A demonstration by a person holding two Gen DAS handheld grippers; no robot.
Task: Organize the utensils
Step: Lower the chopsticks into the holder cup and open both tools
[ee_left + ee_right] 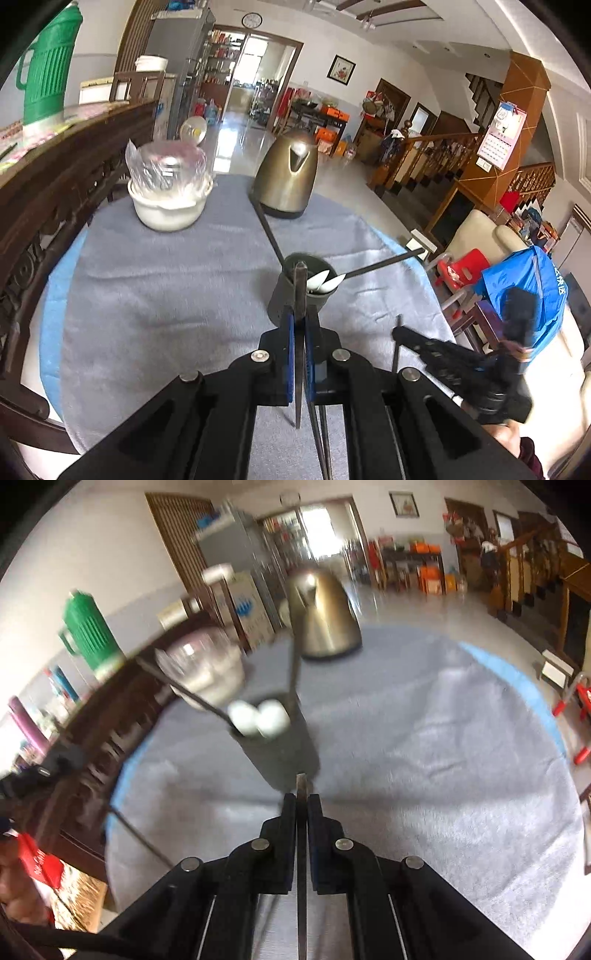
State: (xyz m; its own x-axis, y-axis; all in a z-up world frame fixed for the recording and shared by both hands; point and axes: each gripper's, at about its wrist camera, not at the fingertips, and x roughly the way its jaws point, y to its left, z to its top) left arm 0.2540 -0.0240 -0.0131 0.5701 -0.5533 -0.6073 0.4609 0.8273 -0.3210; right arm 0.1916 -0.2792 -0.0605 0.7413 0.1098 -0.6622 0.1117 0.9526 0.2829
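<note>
A dark cup (pixel 301 291) stood at the centre of the left wrist frame, holding white spoons (pixel 325 280) and two dark chopsticks (pixel 267 230). The left tool (pixel 300 325) was clamped on a thin dark chopstick (pixel 301 291); the right tool (pixel 302 805) gripped another chopstick (pixel 302 849). The cup rested on a grey cloth (pixel 166 288) covering the round bench (pixel 55 280). Toward the top stood a brass-coloured kettle (pixel 286 177) and a white bowl (pixel 168 210). Beyond lay a glossy tiled floor (pixel 243 144) and, at right, a wooden staircase (pixel 443 155).
</note>
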